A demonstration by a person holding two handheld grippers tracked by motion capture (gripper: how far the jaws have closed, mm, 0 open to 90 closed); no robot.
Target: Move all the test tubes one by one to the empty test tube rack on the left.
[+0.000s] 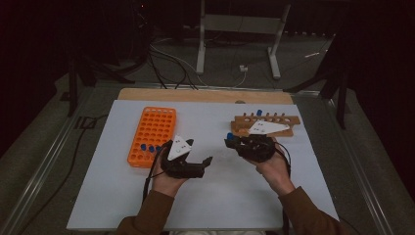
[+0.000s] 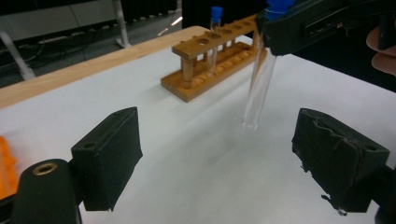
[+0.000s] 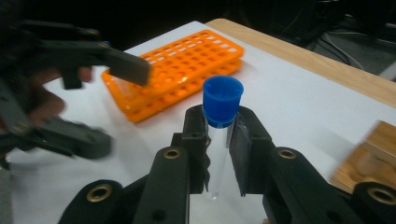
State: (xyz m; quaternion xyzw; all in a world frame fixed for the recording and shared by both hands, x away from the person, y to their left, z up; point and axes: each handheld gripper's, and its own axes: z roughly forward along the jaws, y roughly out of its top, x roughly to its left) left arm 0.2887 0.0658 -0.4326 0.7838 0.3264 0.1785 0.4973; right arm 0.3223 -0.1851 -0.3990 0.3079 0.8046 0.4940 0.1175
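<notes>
I hold a clear tube [image 3: 217, 149] with a blue cap [image 3: 222, 100] in my right gripper [image 3: 218, 154]; its jaws are closed narrow on the glass just under the cap, and the tube stands upright between them. In the left gripper view this same tube [image 2: 259, 88] hangs down from the right gripper [image 2: 317, 23], and its lower end is a little above the white board [image 2: 196, 158], not touching it.

My left gripper [image 1: 203, 164] has the jaws wide, with nothing between them. The pads [image 2: 109, 156] frame a bare part of the board, and the tube is farther off, between them only by the view.

The orange rack [image 1: 152, 135] lies on the left part of the board, with blue-capped tubes [image 1: 149, 148] in its near row, just beside my left hand [image 1: 166, 181]. The wooden rack [image 1: 264, 125] is at the far right, near the far edge of the board, with one capped tube [image 1: 259, 113] standing in it.

Between the two grippers the board is free, and the near part toward me also gives room to move. The wooden table edge [image 1: 205, 95] runs behind the board.
</notes>
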